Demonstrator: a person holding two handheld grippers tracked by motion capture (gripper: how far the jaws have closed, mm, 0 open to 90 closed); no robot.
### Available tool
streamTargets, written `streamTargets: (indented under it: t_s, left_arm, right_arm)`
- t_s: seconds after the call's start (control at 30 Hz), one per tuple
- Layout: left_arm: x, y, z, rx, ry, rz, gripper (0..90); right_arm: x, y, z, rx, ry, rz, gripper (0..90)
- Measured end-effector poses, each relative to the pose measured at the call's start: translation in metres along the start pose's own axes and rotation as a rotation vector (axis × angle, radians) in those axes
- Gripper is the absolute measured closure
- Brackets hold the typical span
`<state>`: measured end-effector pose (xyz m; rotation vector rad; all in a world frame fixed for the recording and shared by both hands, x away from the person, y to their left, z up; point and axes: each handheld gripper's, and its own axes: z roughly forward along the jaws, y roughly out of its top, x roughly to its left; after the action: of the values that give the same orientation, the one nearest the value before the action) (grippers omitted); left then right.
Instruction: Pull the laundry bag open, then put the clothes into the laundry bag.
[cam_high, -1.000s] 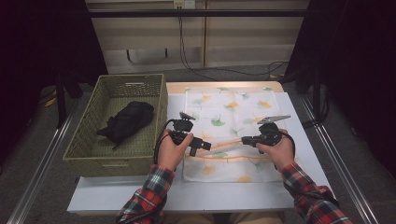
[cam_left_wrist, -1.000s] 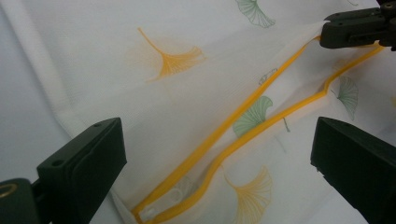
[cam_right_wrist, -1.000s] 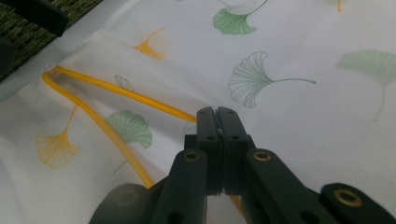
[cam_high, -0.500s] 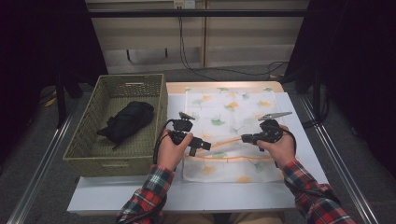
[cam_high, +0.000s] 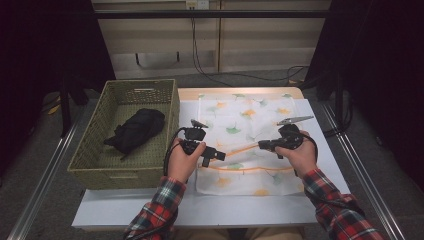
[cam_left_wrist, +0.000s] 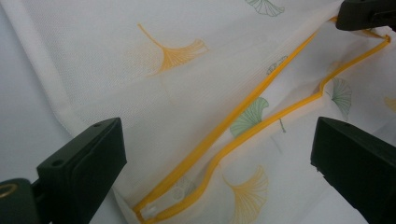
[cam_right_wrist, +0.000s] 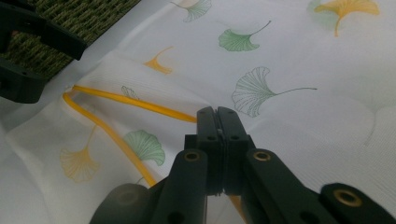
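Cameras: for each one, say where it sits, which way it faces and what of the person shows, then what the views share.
High view: above the person's side, facing forward and down on the table, the basket and the mesh bag; both plaid-sleeved forearms and hands show.
Left gripper view: rides the left hand-held gripper, open jaws framing the bag's yellow zip.
Right gripper view: rides the right hand-held gripper, jaws shut at the zip.
Shared: the bag and zip; each gripper view also catches the other gripper.
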<state>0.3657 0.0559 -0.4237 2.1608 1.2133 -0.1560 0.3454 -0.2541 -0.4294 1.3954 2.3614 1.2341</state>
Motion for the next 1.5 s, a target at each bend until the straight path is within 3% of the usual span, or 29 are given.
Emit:
streamTargets:
  t_s: [0.53,0.77,0.9,1.5]
  left_arm:
    - [-0.001,0.000,-0.002,-0.018,0.006,-0.011,2.8]
    - [0.000,-0.001,-0.003,-0.006,0.005,0.007,2.8]
    - [-0.001,-0.001,-0.005,-0.023,0.008,-0.006,2.8]
    - [-0.002,0.001,-0.003,-0.006,0.001,0.011,2.8]
  right_arm:
    - [0.001,0.009,-0.004,-0.012,0.008,0.001,89.9]
    - [0.002,0.015,-0.006,-0.022,0.013,-0.004,89.9]
    - [0.002,0.018,-0.005,-0.026,0.010,-0.004,89.9]
    - [0.002,0.029,-0.011,-0.045,0.014,0.001,89.9]
